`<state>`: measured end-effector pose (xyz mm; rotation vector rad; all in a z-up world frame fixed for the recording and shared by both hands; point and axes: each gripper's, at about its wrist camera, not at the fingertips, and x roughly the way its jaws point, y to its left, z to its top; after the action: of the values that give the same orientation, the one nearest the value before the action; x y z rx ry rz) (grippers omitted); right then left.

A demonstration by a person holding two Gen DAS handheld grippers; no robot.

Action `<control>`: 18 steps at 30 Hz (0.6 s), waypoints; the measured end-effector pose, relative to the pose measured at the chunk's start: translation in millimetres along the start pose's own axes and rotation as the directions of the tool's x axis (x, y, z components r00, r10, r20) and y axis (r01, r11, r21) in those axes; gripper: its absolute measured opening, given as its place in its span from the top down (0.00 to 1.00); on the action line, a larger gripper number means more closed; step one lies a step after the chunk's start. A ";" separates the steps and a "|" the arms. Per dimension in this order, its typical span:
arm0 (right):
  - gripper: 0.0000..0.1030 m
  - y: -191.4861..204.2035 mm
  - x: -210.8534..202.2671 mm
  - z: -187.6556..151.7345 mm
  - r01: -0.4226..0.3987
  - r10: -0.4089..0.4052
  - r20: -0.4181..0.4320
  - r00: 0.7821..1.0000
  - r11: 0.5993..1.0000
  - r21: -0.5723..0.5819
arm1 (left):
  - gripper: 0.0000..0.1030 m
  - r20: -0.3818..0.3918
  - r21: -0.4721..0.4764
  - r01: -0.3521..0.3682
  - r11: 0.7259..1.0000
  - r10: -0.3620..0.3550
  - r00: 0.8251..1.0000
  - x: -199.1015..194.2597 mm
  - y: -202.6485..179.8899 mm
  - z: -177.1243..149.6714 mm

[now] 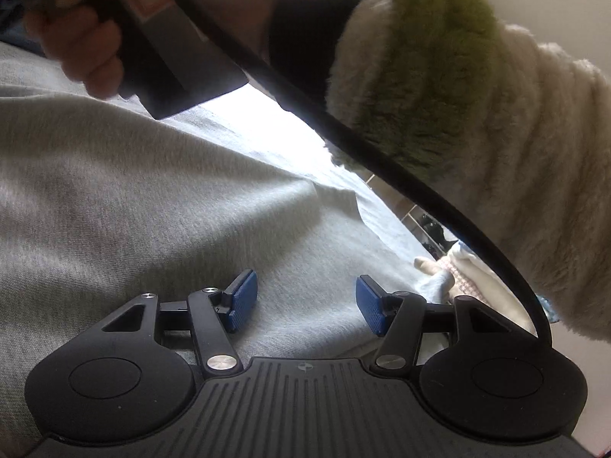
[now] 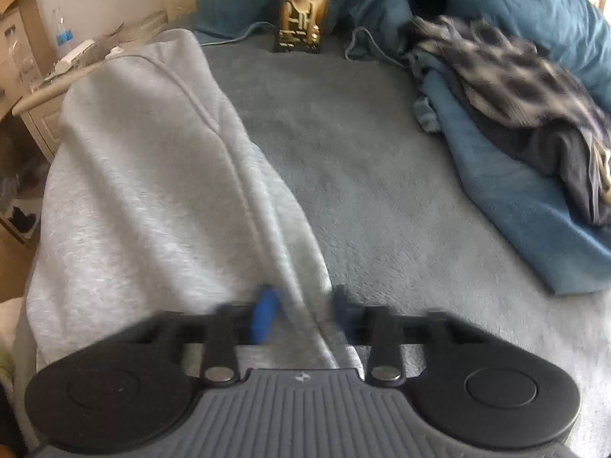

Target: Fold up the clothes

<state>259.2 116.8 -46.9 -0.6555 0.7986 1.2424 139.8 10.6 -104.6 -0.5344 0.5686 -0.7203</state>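
Right wrist: blurred tool (image 2: 301,311), pads indistinct

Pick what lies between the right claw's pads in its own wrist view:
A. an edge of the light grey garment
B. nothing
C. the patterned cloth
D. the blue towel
A: the grey garment runs down to the right claw, its edge passing between the blurred blue pads.
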 end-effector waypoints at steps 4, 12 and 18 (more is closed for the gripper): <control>0.92 6.7 -10.8 1.5 0.062 -0.061 0.047 0.997 0.997 -0.036 | 0.44 0.001 -0.001 -0.001 1.000 0.001 1.000 0.9 -0.5 0.1; 0.91 15.5 -9.3 -2.7 0.108 -0.101 0.074 0.992 0.990 -0.093 | 0.44 0.000 0.002 -0.004 1.000 0.004 1.000 4.1 -1.4 2.2; 0.63 20.8 -19.4 3.0 0.050 -0.030 0.134 0.990 0.988 -0.146 | 0.44 0.001 -0.002 -0.001 1.000 0.001 1.000 5.7 -1.7 3.8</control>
<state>236.9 112.8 -29.4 -0.6996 0.5841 1.3029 145.0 6.4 -102.5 -0.5359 0.5686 -0.7184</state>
